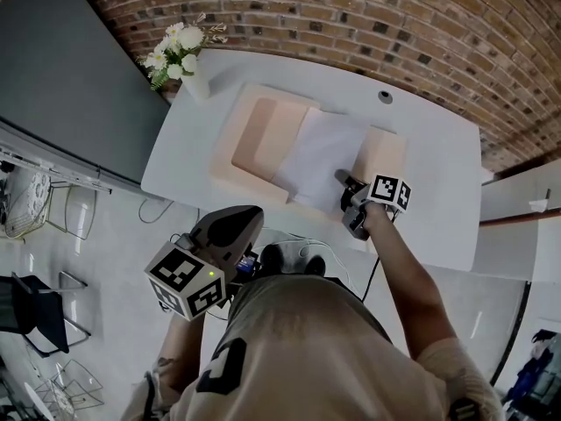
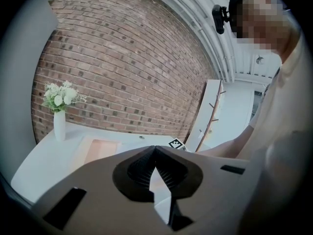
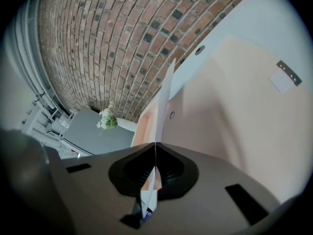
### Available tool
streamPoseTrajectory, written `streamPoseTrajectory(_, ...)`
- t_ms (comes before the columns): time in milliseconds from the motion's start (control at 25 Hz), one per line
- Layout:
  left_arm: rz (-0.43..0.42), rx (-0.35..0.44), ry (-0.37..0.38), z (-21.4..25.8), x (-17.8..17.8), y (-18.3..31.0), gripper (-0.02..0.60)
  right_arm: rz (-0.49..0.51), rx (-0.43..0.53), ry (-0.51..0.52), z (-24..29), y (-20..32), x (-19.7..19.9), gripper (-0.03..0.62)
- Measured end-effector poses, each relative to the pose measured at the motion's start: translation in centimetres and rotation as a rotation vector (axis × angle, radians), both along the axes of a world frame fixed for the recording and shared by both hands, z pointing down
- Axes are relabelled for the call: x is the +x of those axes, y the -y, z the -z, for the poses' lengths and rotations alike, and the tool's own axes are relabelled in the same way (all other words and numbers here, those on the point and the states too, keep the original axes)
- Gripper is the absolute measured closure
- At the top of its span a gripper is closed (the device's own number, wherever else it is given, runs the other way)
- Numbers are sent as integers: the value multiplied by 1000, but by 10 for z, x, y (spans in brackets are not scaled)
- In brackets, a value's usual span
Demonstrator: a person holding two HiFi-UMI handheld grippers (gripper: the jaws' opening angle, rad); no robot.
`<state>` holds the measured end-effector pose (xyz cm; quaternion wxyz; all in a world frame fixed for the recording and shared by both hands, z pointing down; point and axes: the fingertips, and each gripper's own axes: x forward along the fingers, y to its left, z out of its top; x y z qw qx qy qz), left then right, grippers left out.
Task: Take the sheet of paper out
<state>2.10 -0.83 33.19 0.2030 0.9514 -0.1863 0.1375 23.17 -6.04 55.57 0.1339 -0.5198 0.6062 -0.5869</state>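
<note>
An open peach folder lies on the white table, with a white sheet of paper across its middle. My right gripper is at the sheet's near edge and is shut on it. In the right gripper view the paper rises edge-on from between the closed jaws, above the folder's peach inside. My left gripper hangs close to the person's body, short of the table's front edge. Its jaws meet at the tips with nothing between them, pointing toward the folder.
A white vase of flowers stands at the table's far left corner. A round cable hole sits near the far edge. A brick wall runs behind the table. A grey panel and wire racks stand to the left.
</note>
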Motion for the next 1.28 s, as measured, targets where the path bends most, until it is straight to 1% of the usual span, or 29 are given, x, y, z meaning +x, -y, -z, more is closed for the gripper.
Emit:
streamPoseTrajectory(360, 0, 10, 5, 2, 18, -10, 566, 11, 12, 12, 6, -8, 14, 570)
streamPoseTrajectory(600, 5, 10, 4, 2, 25, -17, 566, 15, 19, 25, 9, -16, 15, 571)
streamPoseTrajectory(960, -3, 15, 2, 3, 40, -27, 568, -1, 68, 61, 29, -27, 28, 571)
streamPoseTrajectory(1280, 16, 31, 3, 7, 47, -35, 567, 11, 113, 89, 48, -39, 34, 571)
